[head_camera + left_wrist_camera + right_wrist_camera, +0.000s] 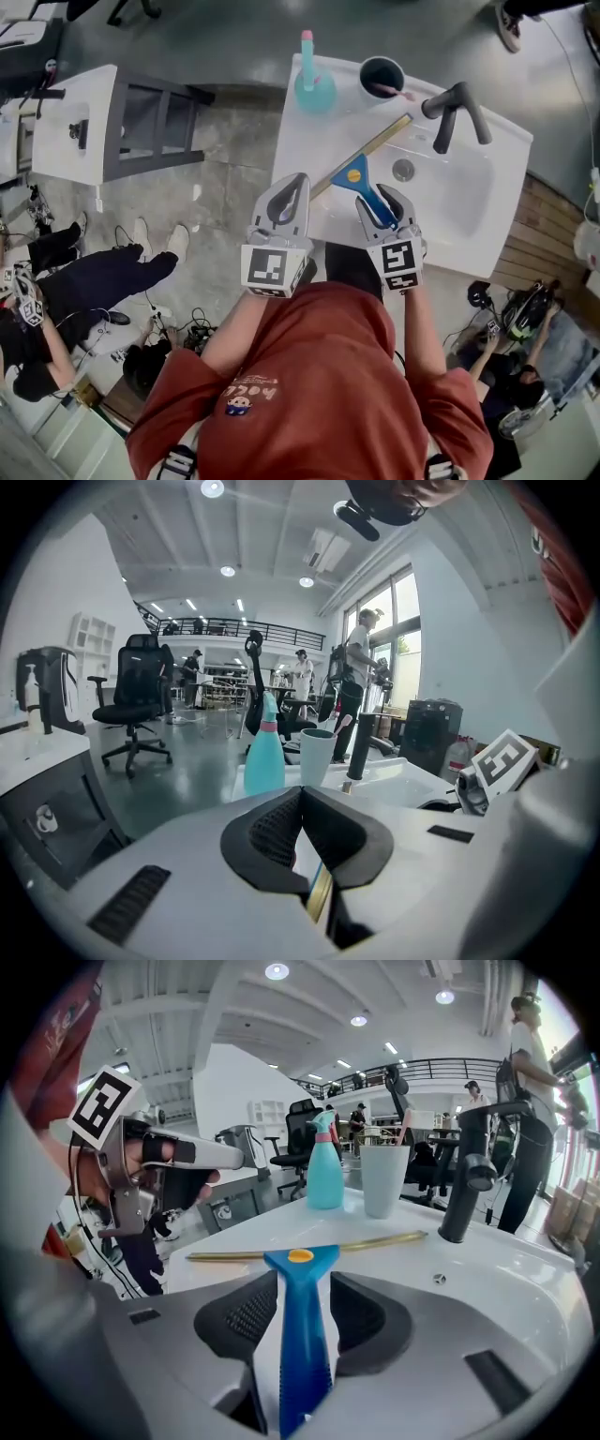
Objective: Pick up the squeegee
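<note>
**Right gripper astride the squeegee handle, before the grasp**

Nearest the camera, a red hooded sweatshirt (319, 375) is seen. It bears yellow lettering and a small cartoon figure; the lettering is upside down in the head view and cannot be read with confidence. Just beyond it, a cube with black-and-white square markers is carried on each gripper; these are patterns, not words.

The left gripper (301, 792) is held over the front edge of the white ceramic washbasin (450, 216) with its jaw tips brought together on nothing. One end of the blade is glimpsed below them.

The right gripper (302, 1286) is shown with its jaws wide. The squeegee (361, 173), which has a blue plastic handle, a yellow stud and a long brass-coloured blade, lies flat on the basin's rim. Its handle passes between the pads and is not yet pinched.

Further off, a black tap (455, 108), a pale cup with a toothbrush (382, 1180) and a teal spray bottle with a pink collar (325, 1176) are ranged along the back edge. No label can be read on any of them.

Several risks are judged likely. If the jaws are closed off-centre, the handle may be pushed sideways on the smooth glaze and may slide into the bowl. If the squeegee is lifted at a tilt, the cup or tap may be struck by the long blade. The blade's near end may also be nudged by the left gripper.
</note>
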{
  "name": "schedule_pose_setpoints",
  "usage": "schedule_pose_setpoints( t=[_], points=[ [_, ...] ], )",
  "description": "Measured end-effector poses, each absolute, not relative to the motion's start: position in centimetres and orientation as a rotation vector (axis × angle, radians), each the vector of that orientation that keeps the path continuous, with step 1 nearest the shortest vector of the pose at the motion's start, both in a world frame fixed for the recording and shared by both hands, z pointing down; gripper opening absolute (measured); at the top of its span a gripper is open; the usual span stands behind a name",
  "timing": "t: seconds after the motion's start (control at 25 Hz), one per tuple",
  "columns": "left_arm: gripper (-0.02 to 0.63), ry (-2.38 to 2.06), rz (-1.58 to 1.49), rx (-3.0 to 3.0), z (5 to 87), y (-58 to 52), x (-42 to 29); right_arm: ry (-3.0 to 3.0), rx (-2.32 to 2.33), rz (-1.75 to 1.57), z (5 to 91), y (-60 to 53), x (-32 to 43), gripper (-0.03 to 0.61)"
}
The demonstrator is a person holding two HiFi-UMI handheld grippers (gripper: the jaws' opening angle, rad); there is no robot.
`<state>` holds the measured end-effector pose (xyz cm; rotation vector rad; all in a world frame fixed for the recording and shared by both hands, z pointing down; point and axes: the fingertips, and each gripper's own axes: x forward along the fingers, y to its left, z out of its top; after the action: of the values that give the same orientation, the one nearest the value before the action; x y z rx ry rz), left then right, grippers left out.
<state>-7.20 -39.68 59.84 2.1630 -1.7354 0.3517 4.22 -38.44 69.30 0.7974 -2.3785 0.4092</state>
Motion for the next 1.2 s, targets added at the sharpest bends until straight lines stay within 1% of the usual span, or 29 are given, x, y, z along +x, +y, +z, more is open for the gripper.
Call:
schedule_pose_setpoints(
  t=[0.36,0.56,1.2],
  points=[
    [0.017,-1.742,0.384,2.137,60.7,-39.7,-7.8,-2.373,0.700,0.385,70.7,-38.3,3.7,0.186],
    [0.017,-1.745,0.383,2.132,60.7,-39.8,-8.1,-2.382,0.735,0.363,70.6,-38.4,3.5,0.150],
    [0.017,-1.730,0.375,2.167,60.2,-39.1,-8.2,-2.387,0.755,0.350,69.7,-37.7,3.4,0.140]
  ],
)
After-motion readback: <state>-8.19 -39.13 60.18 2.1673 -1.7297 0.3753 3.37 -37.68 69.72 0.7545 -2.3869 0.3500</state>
